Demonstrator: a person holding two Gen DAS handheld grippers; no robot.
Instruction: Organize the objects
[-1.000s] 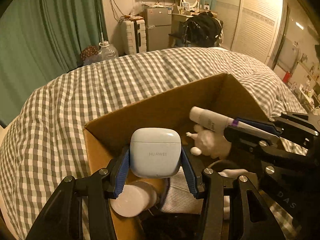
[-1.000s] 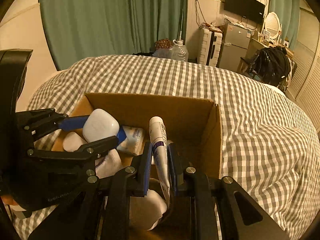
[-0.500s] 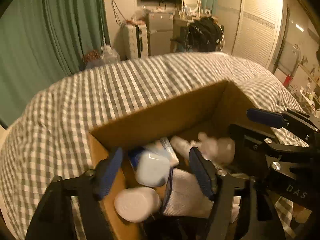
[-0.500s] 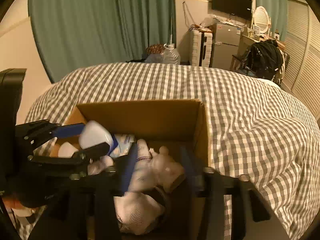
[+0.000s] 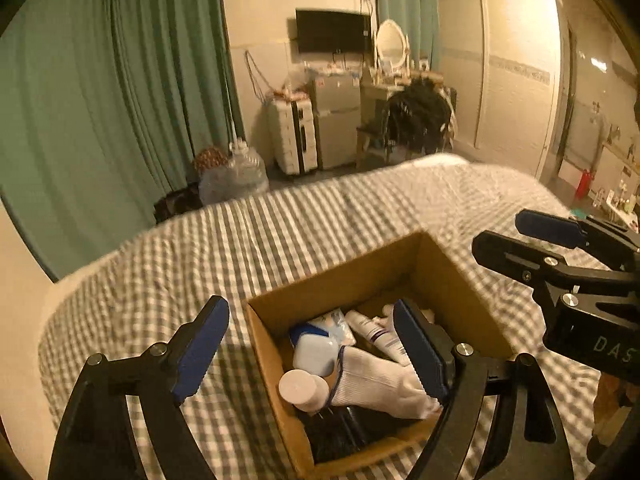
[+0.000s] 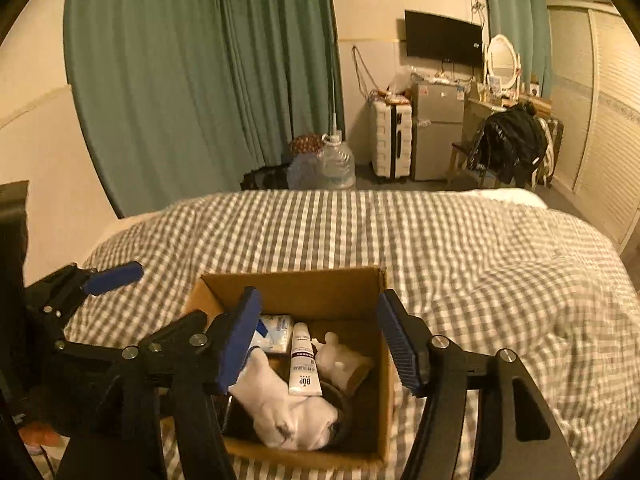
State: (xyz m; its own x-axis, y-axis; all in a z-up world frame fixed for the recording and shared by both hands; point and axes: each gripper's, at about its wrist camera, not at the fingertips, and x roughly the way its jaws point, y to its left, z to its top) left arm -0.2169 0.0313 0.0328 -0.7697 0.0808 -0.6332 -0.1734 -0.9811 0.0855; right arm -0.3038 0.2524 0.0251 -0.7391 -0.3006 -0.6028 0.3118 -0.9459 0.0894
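both loads dropped since a second ago: earbud case (image 5: pixel 315 354) out of the left gripper (image 5: pixel 316 350), white tube (image 6: pixel 305 362) out of the right gripper (image 6: pixel 320 340), both now lying in the cardboard box (image 5: pixel 460 292) on the checked bedspread (image 6: pixel 460 248). also lifted clear, so the box sits lower and smaller in both views.

left jaws opening, spread wide, nothing pressed between the pads, only the box contents seen below through the gap. right jaws opening too, also empty, pads well apart either side of the box's opening.

inside the box: case flat near the left wall, next to a white round cap (image 5: pixel 301 386) and a white sock (image 6: pixel 280 396). tube lying with its long axis running from the near side toward the far wall, cap end far, resting partly on the sock. small white figure (image 6: pixel 340 360) just right of the tube, blue-and-white packet (image 6: pixel 276 330) at the back.

looks like this drop-off is done. no other loose object visible on the bedspread, so can't tell what comes next or which hand is nearer to it. both grippers hang just above and on the near side of the box, left one on its left half.
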